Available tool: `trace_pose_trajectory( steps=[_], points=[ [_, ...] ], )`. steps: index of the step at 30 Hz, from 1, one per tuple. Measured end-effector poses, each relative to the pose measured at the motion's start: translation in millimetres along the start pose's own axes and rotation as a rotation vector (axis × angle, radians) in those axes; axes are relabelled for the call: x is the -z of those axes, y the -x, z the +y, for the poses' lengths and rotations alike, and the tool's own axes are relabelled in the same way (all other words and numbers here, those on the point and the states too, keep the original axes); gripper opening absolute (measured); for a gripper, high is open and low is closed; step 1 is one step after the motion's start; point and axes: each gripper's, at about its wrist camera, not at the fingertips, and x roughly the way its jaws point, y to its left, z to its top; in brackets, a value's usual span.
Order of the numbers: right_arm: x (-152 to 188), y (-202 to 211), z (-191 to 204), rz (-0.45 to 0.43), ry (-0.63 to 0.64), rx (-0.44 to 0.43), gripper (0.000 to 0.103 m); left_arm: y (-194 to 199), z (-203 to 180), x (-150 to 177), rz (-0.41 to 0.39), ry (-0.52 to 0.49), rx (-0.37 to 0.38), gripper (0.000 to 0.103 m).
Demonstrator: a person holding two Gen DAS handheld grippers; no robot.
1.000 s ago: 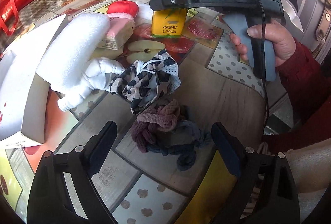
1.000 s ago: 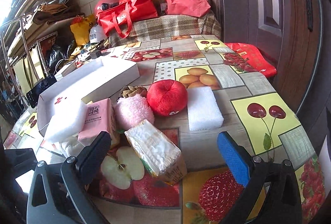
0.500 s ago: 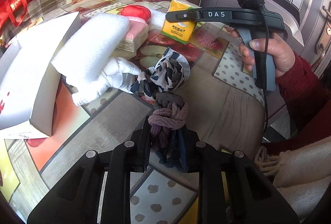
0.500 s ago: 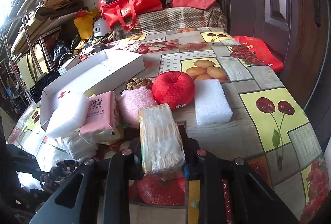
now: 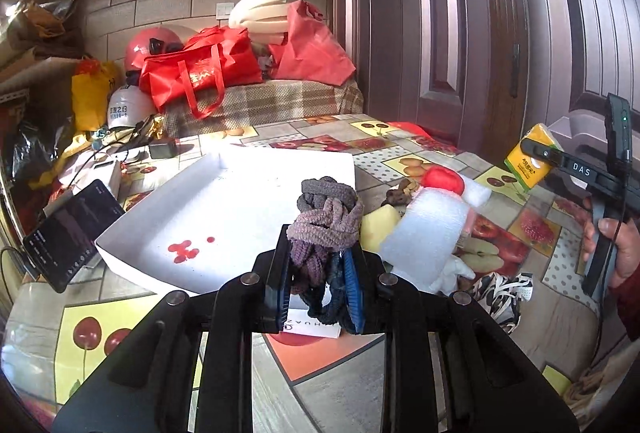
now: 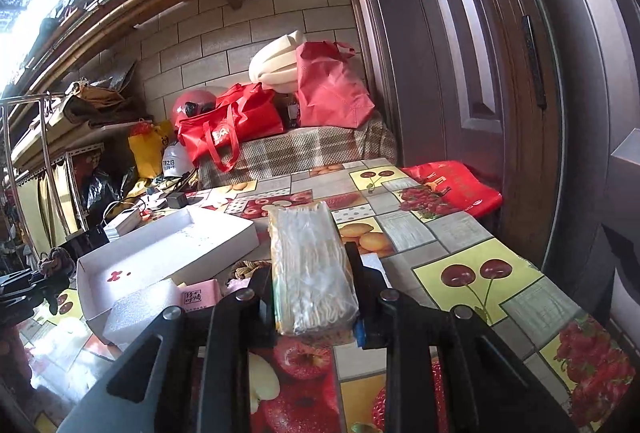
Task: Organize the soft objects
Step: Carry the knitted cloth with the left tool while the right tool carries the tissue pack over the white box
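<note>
My left gripper [image 5: 318,279] is shut on a knotted bundle of grey, mauve and dark blue hair ties [image 5: 324,221], lifted off the table in front of the white shallow box [image 5: 240,205]. My right gripper [image 6: 314,297] is shut on a yellow tissue pack [image 6: 308,265], raised above the table; the pack [image 5: 530,163] also shows at the right of the left wrist view, with a hand [image 5: 616,245] on the handle. The box [image 6: 168,245] lies to its left.
A white foam block [image 5: 424,237], a red plush apple [image 5: 442,181], a patterned cloth [image 5: 500,291], a pink tissue pack [image 6: 198,295] and a braided rope [image 6: 244,267] lie by the box. A phone [image 5: 66,233] leans at the left. Red bags [image 5: 200,71] and a door [image 6: 480,73] stand behind.
Both grippers went from open to shut, the left on the hair ties, the right on the tissue pack. Both then rose and tilted up; the left swung toward the white box.
</note>
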Motion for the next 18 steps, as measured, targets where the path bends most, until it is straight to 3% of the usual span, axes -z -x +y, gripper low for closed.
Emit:
trace_pose_trajectory(
  steps=[5, 18],
  points=[
    [5, 0, 22, 0.007, 0.019, -0.065, 0.025, 4, 20, 4, -0.019, 0.058, -0.075, 0.022],
    [11, -7, 64, 0.028, 0.085, -0.171, 0.025, 8, 26, 5, -0.031, 0.085, -0.129, 0.022]
  ],
)
